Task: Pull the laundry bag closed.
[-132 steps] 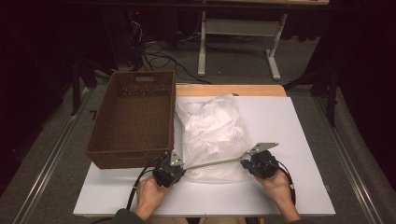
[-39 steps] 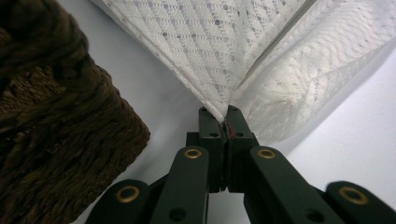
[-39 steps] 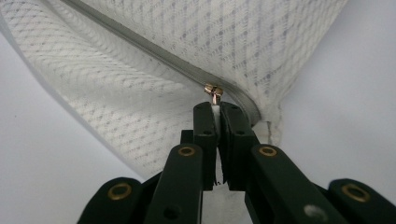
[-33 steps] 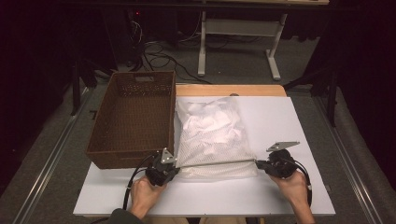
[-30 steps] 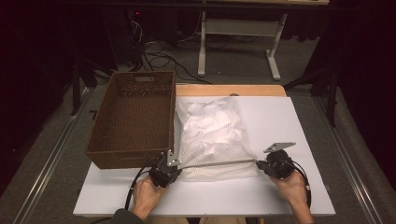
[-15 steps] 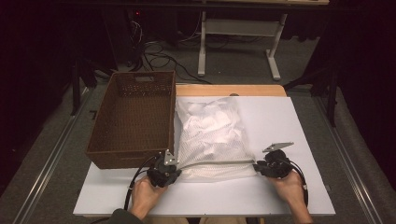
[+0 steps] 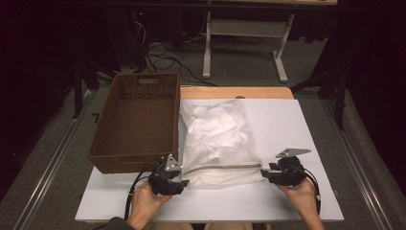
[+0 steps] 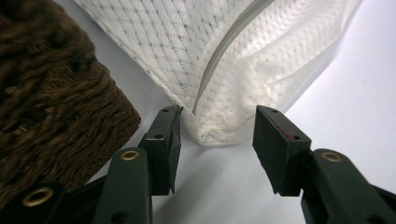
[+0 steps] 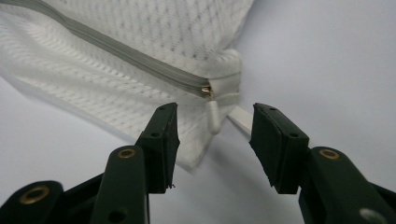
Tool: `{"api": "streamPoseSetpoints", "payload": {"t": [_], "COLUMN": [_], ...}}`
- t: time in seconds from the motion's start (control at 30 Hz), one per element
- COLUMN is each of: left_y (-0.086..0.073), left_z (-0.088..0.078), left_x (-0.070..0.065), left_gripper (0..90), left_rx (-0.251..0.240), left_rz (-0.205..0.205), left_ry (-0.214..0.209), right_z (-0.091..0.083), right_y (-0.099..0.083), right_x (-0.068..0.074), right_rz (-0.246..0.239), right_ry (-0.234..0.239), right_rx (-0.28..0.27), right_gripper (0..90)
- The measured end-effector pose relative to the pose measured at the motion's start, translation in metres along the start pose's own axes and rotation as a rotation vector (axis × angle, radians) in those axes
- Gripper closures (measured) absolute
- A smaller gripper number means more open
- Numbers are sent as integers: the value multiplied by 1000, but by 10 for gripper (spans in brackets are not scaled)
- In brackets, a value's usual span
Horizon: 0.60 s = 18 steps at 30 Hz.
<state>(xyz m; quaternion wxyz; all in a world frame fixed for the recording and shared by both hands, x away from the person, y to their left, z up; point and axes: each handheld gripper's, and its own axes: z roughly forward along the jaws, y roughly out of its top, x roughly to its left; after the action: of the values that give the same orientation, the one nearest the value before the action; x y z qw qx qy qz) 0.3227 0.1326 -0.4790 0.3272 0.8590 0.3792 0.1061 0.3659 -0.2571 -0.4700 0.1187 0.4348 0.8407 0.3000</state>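
On the white worktop [image 7: 287,124] sits a brown wicker basket [image 7: 136,120] at the left, with a white mesh bag [image 7: 218,139] just beside it, zip edge toward me. My left tool [image 7: 176,181] has just been opening, its jaws apart around the bag's near left corner without pressing it. My right tool [image 7: 266,174] has likewise just been opening, and stands spread before the zip pull [image 9: 213,116]. Beyond the worktop, the room is dark: grey floor, cables, a desk frame [image 7: 242,43]. What fills the bag is hard to make out through the mesh.
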Motion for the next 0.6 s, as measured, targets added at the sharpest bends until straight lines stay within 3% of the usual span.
{"api": "streamPoseSetpoints", "payload": {"t": [0.1,0.33,0.47,0.6], "left_y": [-1,-6,-9,-10], "left_z": [-4,-7,-7,-4], "left_x": [-2,-13,-16,-19], "left_gripper": [508,497,496,495], "left_rx": [-11,-57,-65,-63], "left_rz": [3,16,18,22], "left_ry": [-3,-31,-35,-37], "right_z": [-1,3,2,7], "right_y": [1,0,-4,-10], "right_x": [6,38,46,46], "right_rz": [-2,-57,-73,-78], "right_ry": [19,96,103,106], "right_rx": [-13,-53,-78,-69], "right_gripper": [522,530,534,534]}}
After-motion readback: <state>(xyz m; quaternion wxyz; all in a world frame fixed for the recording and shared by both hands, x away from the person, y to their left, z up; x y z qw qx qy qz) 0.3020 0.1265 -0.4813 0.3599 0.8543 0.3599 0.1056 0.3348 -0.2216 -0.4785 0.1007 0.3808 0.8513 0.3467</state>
